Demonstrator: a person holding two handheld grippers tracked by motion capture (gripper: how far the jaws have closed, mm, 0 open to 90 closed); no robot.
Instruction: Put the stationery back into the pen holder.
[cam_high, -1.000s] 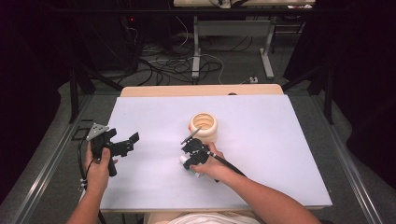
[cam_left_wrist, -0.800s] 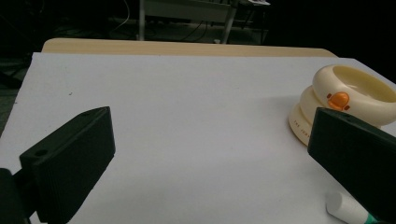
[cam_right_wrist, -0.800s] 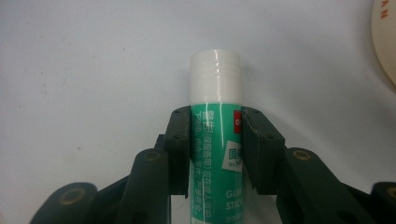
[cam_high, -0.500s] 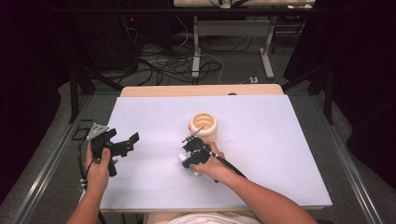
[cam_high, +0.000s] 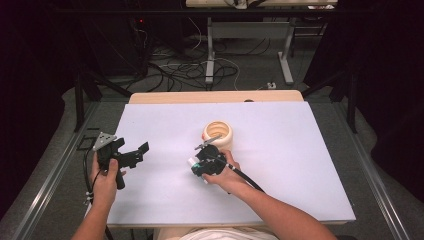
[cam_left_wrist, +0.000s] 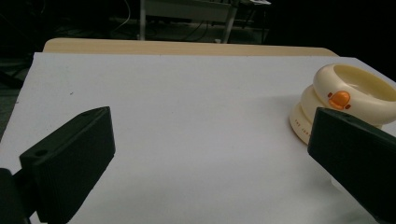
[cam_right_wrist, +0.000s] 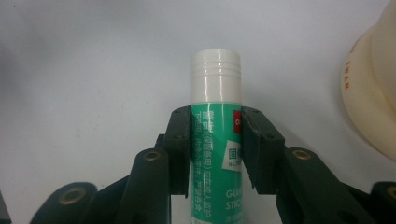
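Note:
In the right gripper view, my right gripper is shut on a glue stick with a green label and a white cap. The cap sticks out past the jaws, just over the white table top. In the high view the right gripper sits right in front of a cream round container with an orange button. The container also appears at the right edge of the right gripper view. My left gripper hovers at the table's left, open and empty, pointing toward the container.
A white sheet covers the table, with a strip of bare wood along its far edge. Cables and table legs stand on the floor beyond. A metal rail runs along the left side.

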